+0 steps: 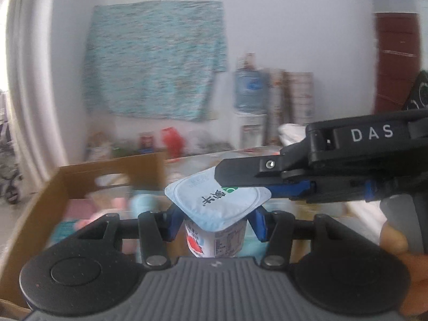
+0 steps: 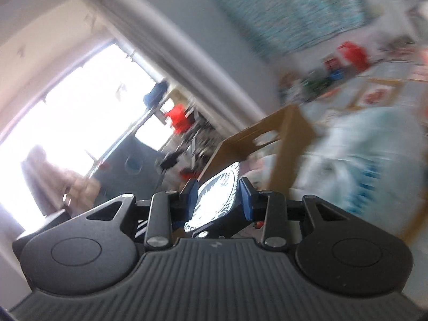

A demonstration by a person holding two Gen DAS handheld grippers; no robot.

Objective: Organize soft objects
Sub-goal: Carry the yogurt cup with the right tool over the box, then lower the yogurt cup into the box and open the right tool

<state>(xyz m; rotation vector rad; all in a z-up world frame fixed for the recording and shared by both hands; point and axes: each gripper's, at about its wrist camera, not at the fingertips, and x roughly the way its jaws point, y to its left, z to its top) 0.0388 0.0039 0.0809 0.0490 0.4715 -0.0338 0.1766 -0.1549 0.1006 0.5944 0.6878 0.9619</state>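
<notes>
My left gripper [image 1: 216, 223] is shut on a white yogurt cup [image 1: 218, 208] with a pale blue foil lid, held upright above a brown cardboard box [image 1: 88, 174]. My right gripper [image 1: 222, 179] reaches in from the right, its fingers over the far edge of the cup's lid. In the right wrist view the right gripper [image 2: 218, 200] is closed on that lid [image 2: 216, 198], seen edge-on and glaring white. The box's corner [image 2: 283, 131] shows beyond it. Soft pink and blue items [image 1: 112, 208] lie blurred inside the box.
A light blue soft bundle [image 2: 369, 160] lies right of the box on the table. A red bag [image 1: 172, 139] and small packets stand at the table's back. A water dispenser [image 1: 250, 101] stands by the wall. A person's hand [image 1: 396, 240] holds the right gripper's handle.
</notes>
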